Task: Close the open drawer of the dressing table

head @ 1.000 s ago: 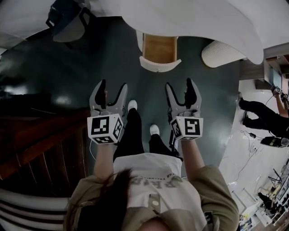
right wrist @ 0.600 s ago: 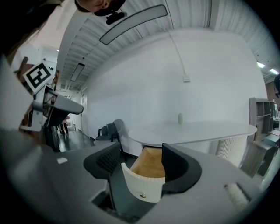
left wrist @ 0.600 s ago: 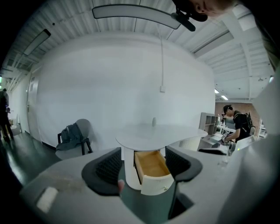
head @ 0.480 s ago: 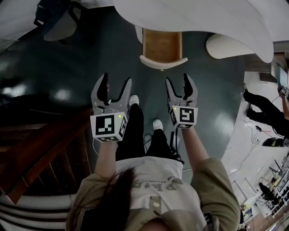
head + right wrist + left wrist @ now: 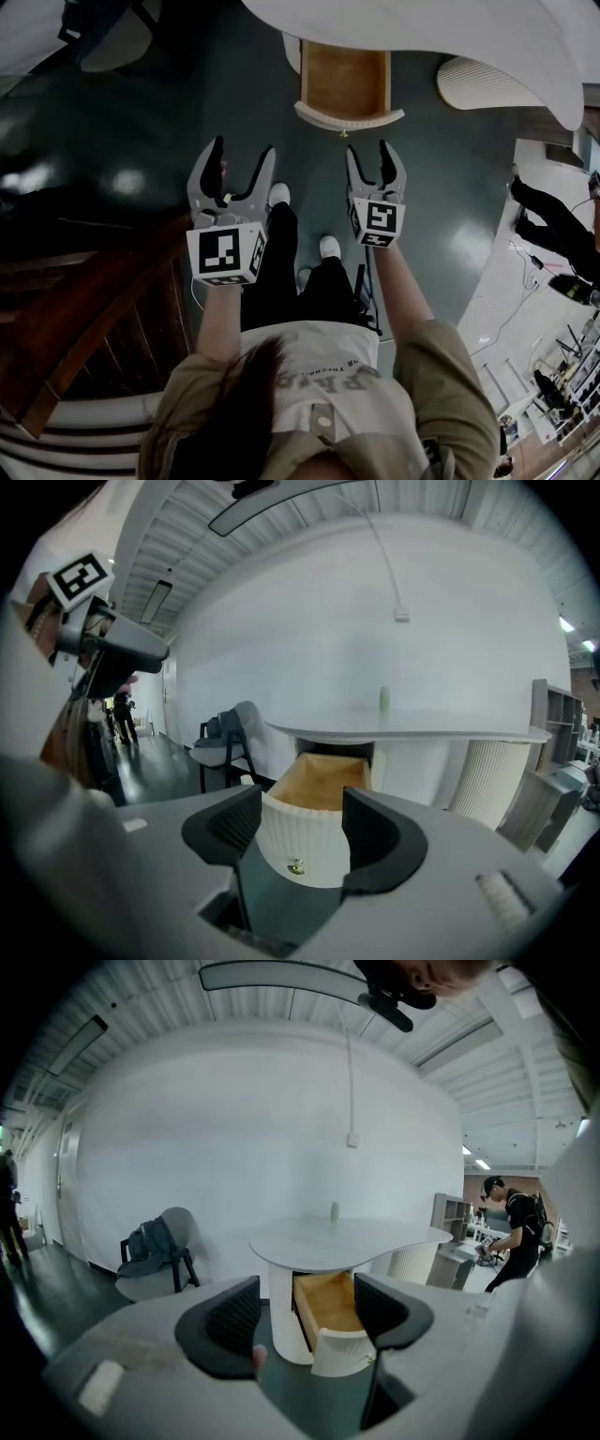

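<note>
The white dressing table (image 5: 450, 37) has one wooden drawer (image 5: 345, 82) pulled out toward me, with a curved ribbed white front (image 5: 349, 118) and a small brass knob (image 5: 343, 134). My right gripper (image 5: 368, 157) hovers just short of that front, apart from it. Its jaws have just been closing a little and hold nothing. In the right gripper view the drawer front (image 5: 302, 850) and knob (image 5: 295, 866) sit framed between the pads. My left gripper (image 5: 244, 159) is open and empty, left of the drawer. In the left gripper view the drawer (image 5: 328, 1302) lies further ahead.
A ribbed white stool (image 5: 478, 84) stands right of the drawer. A chair with a dark bag (image 5: 155, 1251) stands at the far left by the wall. Dark wooden steps (image 5: 84, 300) lie at my left. A person (image 5: 553, 230) works at the right.
Both grippers have come forward and down toward the drawer, which now looks nearer. The right gripper's jaws stand narrower than before.
</note>
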Available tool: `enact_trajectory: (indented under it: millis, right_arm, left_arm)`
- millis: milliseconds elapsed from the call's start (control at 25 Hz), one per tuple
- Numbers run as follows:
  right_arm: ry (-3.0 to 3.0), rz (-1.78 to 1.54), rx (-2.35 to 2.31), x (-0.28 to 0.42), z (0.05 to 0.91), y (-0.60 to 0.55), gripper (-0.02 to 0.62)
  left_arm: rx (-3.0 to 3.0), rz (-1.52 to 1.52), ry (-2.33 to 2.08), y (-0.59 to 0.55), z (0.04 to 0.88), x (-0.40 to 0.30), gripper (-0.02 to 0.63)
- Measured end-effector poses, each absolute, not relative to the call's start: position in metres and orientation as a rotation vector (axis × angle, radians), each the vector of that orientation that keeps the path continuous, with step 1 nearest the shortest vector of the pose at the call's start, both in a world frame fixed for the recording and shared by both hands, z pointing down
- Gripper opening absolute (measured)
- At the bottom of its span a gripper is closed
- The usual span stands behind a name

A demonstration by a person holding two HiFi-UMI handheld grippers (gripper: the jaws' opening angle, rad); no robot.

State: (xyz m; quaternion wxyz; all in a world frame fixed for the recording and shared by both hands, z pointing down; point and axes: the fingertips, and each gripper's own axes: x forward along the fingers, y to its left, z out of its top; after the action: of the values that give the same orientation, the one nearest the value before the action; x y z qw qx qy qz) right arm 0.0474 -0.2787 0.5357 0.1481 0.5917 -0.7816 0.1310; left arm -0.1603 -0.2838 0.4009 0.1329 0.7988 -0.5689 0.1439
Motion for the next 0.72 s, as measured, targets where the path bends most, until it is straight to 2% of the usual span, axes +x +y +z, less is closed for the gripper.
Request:
enact_trajectory:
  millis: [640, 720]
  right_arm:
    - [-2.137, 0.413, 1.68, 0.049, 0.647, -0.278, 0.245]
    - [-2.128, 0.422, 1.682, 0.048, 0.657, -0.278, 0.22]
  left_arm:
    - [2.302, 0.41, -1.655, -0.265, 0.475, -0.159, 0.329]
    - [2.3, 0.408, -1.653, -0.263, 0.481, -0.159, 0.329]
